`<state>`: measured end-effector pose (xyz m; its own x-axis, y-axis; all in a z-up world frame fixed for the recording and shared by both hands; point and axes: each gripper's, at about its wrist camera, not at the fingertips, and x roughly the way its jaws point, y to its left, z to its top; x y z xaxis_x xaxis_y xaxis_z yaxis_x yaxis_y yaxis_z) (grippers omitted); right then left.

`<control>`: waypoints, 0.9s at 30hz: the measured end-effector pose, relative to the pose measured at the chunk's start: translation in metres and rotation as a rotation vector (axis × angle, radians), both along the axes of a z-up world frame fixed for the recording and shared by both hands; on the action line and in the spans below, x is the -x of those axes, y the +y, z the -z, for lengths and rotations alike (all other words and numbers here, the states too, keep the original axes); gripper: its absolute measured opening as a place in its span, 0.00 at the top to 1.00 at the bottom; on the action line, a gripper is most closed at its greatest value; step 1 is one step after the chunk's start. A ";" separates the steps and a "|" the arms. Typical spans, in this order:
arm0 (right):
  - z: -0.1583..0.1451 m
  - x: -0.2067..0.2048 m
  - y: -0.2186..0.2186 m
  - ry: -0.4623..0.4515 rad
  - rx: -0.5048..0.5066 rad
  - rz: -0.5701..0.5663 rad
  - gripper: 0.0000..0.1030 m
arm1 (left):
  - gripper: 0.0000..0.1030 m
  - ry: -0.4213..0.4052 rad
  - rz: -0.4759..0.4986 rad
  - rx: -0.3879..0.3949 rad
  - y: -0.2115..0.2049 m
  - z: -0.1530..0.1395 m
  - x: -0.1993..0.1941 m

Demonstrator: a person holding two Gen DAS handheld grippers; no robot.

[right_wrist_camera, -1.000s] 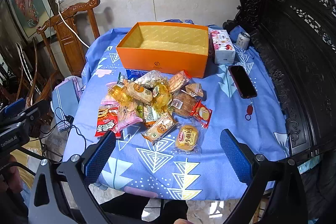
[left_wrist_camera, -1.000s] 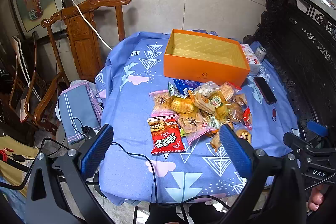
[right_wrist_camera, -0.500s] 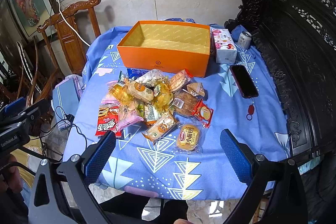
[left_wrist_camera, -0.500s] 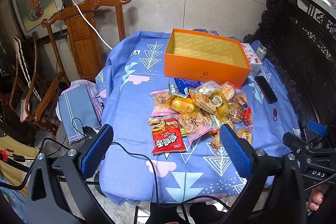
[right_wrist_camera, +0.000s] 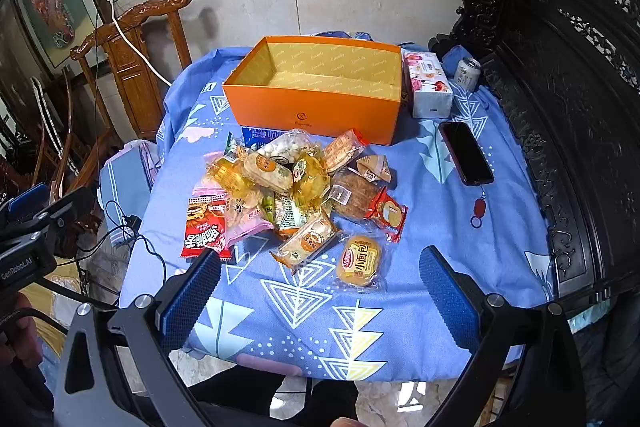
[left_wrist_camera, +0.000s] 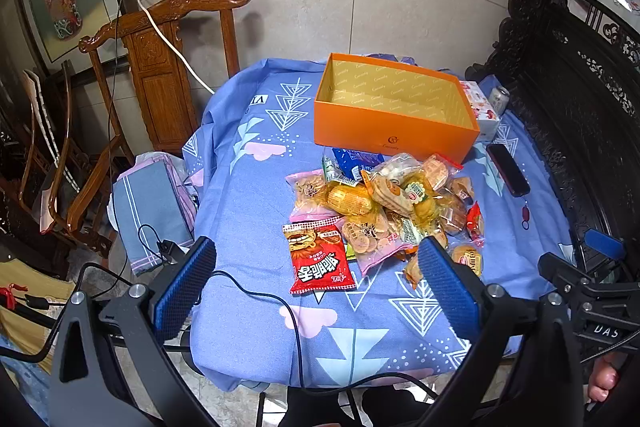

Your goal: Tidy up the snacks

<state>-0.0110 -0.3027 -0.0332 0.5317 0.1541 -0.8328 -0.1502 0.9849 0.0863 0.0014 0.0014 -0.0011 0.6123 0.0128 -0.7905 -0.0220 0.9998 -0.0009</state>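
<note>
Left gripper (left_wrist_camera: 316, 287), lower centre of its view: jaws spread wide, holding nothing. Red snack packet (left_wrist_camera: 319, 258) lies left of the snack pile (right_wrist_camera: 296, 187) at mid-frame; empty orange box (right_wrist_camera: 316, 87) above it. Right gripper (right_wrist_camera: 320, 291), lower centre: equally wide apart, empty.

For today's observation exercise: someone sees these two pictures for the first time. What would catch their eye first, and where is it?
Probably the bright orange box, open and empty, at the far side of the blue patterned tablecloth. Right in front of it lies a jumbled pile of wrapped snacks, with a red packet at its near left edge. Both grippers, left and right, hang open at the near edge, holding nothing.
</note>
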 end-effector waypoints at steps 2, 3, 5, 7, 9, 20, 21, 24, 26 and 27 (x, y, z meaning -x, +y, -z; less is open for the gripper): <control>0.000 0.000 0.000 0.001 -0.001 0.000 0.03 | 0.04 0.001 0.001 0.000 0.000 0.000 0.000; 0.000 0.000 0.000 0.001 -0.001 0.000 0.03 | 0.04 0.001 0.001 0.000 0.002 0.001 0.001; 0.000 -0.001 -0.001 0.002 0.000 0.000 0.03 | 0.04 0.001 0.001 0.000 0.003 0.001 0.001; 0.001 -0.001 -0.001 0.003 -0.001 -0.001 0.03 | 0.04 0.001 0.000 -0.001 0.003 0.001 0.001; -0.001 -0.002 -0.002 0.003 0.000 0.000 0.03 | 0.04 0.002 0.000 -0.001 0.003 0.001 0.001; 0.007 -0.003 0.002 0.011 0.003 -0.003 0.03 | 0.04 0.001 0.002 -0.001 0.006 0.003 0.003; 0.008 -0.003 0.002 0.010 0.003 -0.003 0.03 | 0.04 -0.001 0.001 -0.003 0.007 0.004 0.003; 0.007 -0.005 0.002 0.013 0.003 -0.004 0.03 | 0.04 0.000 0.001 -0.004 0.013 0.013 -0.001; 0.007 -0.006 0.002 0.015 0.003 -0.003 0.03 | 0.04 0.001 0.001 -0.006 0.012 0.013 -0.001; 0.007 -0.006 0.002 0.014 0.003 -0.004 0.03 | 0.04 0.001 0.000 -0.006 0.014 0.013 -0.001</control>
<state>-0.0049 -0.3004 -0.0401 0.5191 0.1537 -0.8408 -0.1525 0.9846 0.0858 0.0021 0.0156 -0.0145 0.6112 0.0181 -0.7913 -0.0225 0.9997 0.0056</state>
